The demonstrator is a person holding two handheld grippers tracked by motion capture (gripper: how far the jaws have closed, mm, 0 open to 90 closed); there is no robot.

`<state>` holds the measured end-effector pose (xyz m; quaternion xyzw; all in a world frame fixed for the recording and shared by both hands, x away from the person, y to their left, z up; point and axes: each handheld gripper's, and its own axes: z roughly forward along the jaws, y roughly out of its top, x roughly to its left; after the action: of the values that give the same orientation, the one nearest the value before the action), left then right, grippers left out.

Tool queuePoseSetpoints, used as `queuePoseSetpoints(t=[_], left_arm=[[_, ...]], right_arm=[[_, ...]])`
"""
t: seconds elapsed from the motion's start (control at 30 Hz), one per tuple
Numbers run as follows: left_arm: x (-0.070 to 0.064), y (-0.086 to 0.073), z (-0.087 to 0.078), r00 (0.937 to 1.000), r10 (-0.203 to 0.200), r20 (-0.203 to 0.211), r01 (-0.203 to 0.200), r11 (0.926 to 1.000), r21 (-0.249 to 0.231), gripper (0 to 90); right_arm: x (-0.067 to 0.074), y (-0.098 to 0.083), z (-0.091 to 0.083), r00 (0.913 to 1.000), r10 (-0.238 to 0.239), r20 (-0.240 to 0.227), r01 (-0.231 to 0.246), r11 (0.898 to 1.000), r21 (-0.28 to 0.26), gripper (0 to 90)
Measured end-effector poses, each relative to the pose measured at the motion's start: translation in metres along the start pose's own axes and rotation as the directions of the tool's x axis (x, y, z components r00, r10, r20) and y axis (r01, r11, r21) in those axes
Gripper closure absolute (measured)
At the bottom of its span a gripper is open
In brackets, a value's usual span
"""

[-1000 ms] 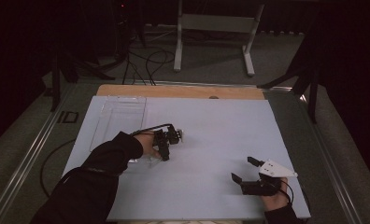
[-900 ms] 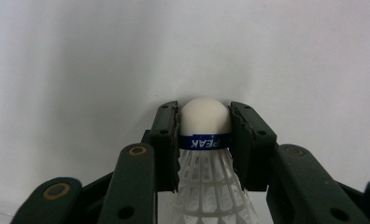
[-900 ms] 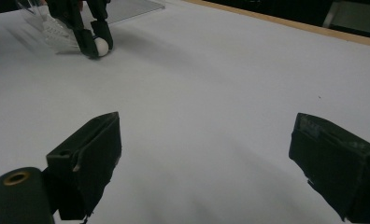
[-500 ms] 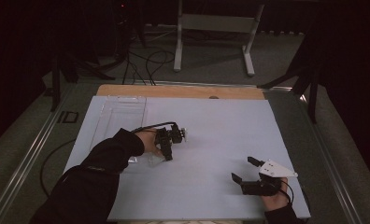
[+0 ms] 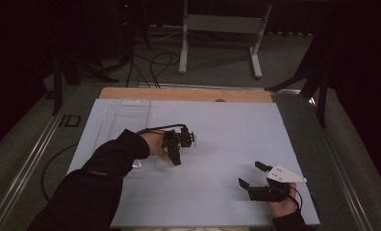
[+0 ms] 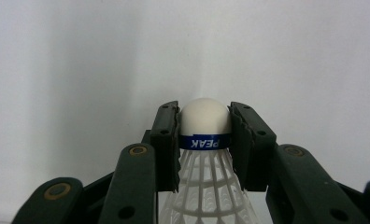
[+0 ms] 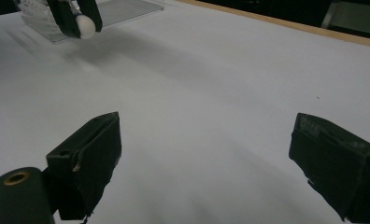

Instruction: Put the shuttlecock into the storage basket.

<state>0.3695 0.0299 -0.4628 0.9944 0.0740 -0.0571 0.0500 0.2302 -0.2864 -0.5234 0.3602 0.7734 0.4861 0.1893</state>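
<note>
A white shuttlecock (image 6: 205, 122) with a blue band around its cork sits between the jaws in the left gripper view. My left gripper (image 6: 205, 133) is shut on the cork from both sides, and the feather skirt points back toward the camera. In the high view the left gripper (image 5: 174, 159) hangs just above the middle-left of the white table (image 5: 227, 125), with the pale shuttlecock (image 5: 162, 163) at its tip. My right gripper (image 5: 251, 175) rests near the front right edge, open with nothing between its jaws. In the right gripper view, the right gripper (image 7: 206, 154) faces bare white surface, with the held cork (image 7: 86, 25) far off.
A clear plastic sheet or tray (image 5: 126, 115) lies at the table's far left. A wooden strip (image 5: 179, 94) runs along the far edge. Beyond it stand a metal frame (image 5: 220, 24) and floor cables (image 5: 150, 62).
My left gripper has risen slightly off the table with the shuttlecock still held. The right gripper has stayed where it was.
</note>
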Motion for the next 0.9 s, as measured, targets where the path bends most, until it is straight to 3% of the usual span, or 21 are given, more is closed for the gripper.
queuePoseSetpoints(t=[0.23, 0.5, 0.9], left_arm=[[-0.003, 0.002, -0.02, 0.9998, 0.017, -0.004, -0.017, 0.9994, -0.031, 65.4], [-0.006, 0.002, -0.035, 0.9991, 0.042, 0.001, -0.042, 0.9986, -0.032, 65.4], [-0.006, -0.004, -0.049, 0.9981, 0.06, -0.016, -0.06, 0.9982, -0.002, 65.4]], right_arm=[[0.0, 0.0, 0.0, 1.0, 0.001, 0.001, -0.001, 1.0, -0.004, 9.7], [-0.001, 0.0, 0.0, 1.0, 0.003, -0.001, -0.003, 1.0, -0.011, 9.7], [-0.001, 0.0, 0.0, 1.0, -0.002, -0.003, 0.002, 1.0, -0.015, 9.7]])
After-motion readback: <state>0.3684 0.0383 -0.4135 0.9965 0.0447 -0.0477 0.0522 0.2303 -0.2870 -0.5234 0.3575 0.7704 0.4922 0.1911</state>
